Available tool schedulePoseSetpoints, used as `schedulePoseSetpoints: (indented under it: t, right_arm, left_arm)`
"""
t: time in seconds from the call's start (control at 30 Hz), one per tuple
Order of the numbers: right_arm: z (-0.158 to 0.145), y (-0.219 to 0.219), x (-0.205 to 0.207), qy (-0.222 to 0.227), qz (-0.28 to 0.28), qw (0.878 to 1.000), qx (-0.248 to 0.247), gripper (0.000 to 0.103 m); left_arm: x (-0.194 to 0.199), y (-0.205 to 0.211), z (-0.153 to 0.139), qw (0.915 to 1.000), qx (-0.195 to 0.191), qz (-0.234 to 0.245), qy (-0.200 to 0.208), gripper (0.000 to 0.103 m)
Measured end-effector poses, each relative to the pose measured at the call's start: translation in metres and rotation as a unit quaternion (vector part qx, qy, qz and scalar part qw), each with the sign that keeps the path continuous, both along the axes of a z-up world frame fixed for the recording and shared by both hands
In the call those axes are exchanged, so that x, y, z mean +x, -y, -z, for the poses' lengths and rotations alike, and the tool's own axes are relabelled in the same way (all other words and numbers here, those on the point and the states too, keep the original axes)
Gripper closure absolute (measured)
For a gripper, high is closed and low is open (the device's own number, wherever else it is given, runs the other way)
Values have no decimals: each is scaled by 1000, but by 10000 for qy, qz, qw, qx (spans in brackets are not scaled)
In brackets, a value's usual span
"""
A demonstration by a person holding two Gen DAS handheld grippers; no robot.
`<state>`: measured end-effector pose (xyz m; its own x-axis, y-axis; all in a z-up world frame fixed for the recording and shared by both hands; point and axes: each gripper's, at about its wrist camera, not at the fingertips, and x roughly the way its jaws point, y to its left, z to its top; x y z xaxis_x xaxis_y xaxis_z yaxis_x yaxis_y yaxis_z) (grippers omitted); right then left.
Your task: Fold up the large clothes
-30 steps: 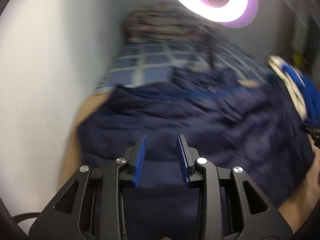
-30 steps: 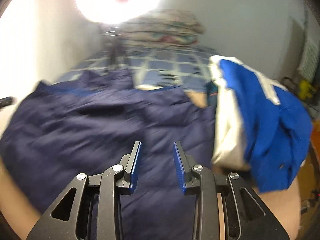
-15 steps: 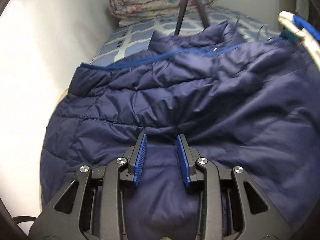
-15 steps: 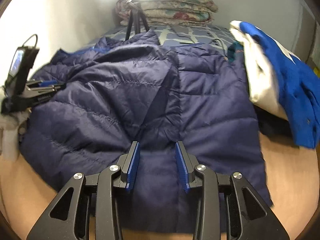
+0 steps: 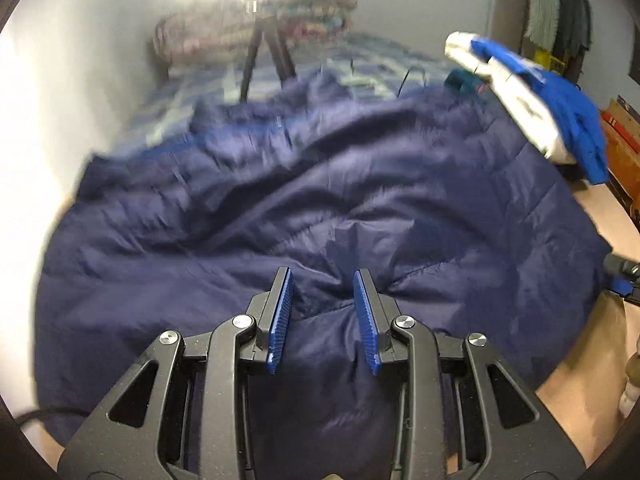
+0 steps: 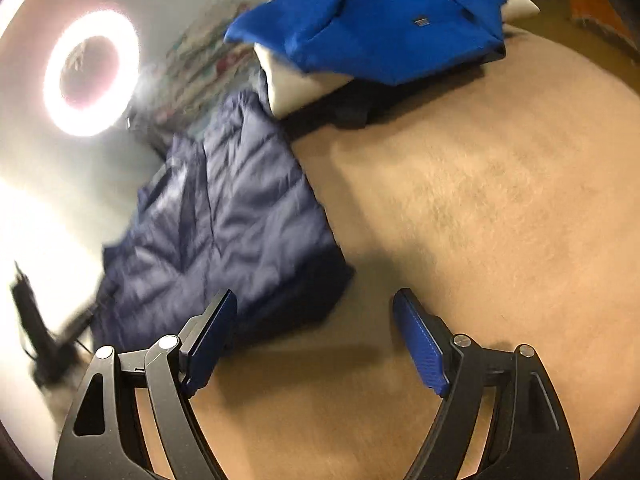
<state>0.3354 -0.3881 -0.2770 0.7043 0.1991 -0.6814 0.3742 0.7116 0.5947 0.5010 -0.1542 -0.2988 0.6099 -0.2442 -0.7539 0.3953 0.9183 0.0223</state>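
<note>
**Navy jacket under left claw, off to the left of right claw**

Left wrist view: navy jacket (image 5: 304,208) filling the frame's middle, a fold bunched between the fingers of the left gripper (image 5: 323,312), apparently clenched on it. Blue-white garment (image 5: 532,96) at upper right.

Right wrist view: jacket (image 6: 224,224) at centre left, right gripper (image 6: 316,344) released wide over tan surface (image 6: 480,220), left finger overlapping the hem.

The right hand-held gripper (image 6: 316,336), half a second ago part-closed over the navy jacket (image 6: 224,216), now has its jaws spread wide above bare tan bedding (image 6: 480,200), right of the jacket's near corner. The left hand-held gripper (image 5: 322,312) now sits a little higher, fabric bunched between its pads.
</note>
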Motion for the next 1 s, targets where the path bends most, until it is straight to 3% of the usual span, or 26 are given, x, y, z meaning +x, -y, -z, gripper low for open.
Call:
schedulePoseSetpoints:
  t: [0.07, 0.17, 0.23, 0.27, 0.3, 0.33, 0.47, 0.6, 0.67, 0.77, 0.87, 1.0]
  right_arm:
    - [3, -5, 8, 47, 37, 9998, 183, 21]
    - [0, -21, 22, 41, 54, 9994, -350, 20]
    - [-1, -35, 33, -60, -214, 9974, -680, 48]
    - [-2, -37, 34, -125, -365, 9968, -696, 74]
    - [-6, -37, 33, -133, -428, 9962, -746, 85]
    - [-13, -39, 31, -113, -486, 9947, -896, 88]
    - [-54, -56, 26, 174, -866, 9786, -1859, 92]
    - [-80, -64, 26, 403, -979, 9711, -2138, 93]
    - [-85, -66, 28, 419, -987, 9676, -2287, 94]
    - [-87, -69, 23, 418, -1051, 9600, -2561, 94]
    - [-92, -81, 30, 503, -1122, 9548, -2706, 94]
    - [-108, -99, 38, 675, -1220, 9463, -2916, 95]
  left_arm:
    - [4, 4, 19, 9999, 114, -66, -8, 71]
    - [0, 4, 18, 9999, 138, -37, 85, 71]
    - [-4, -9, 7, 9999, 26, -93, 88, 71]
    - [-8, -21, -2, 9995, 24, -205, 239, 71]
    - [-12, -31, -8, 9988, 53, -303, 388, 71]
    - [-18, -49, -17, 9969, 157, -482, 604, 71]
    - [-24, -121, -22, 9881, 427, -1259, 777, 71]
    - [-16, -198, 10, 9745, 111, -2231, 226, 71]
    - [-11, -210, 29, 9775, -28, -2109, -30, 69]
    - [-18, -197, 27, 9777, 378, -2047, 266, 69]
    - [-33, -185, 7, 9792, -26, -1970, 489, 69]
    - [-57, -130, -17, 9902, -536, -1114, 657, 69]
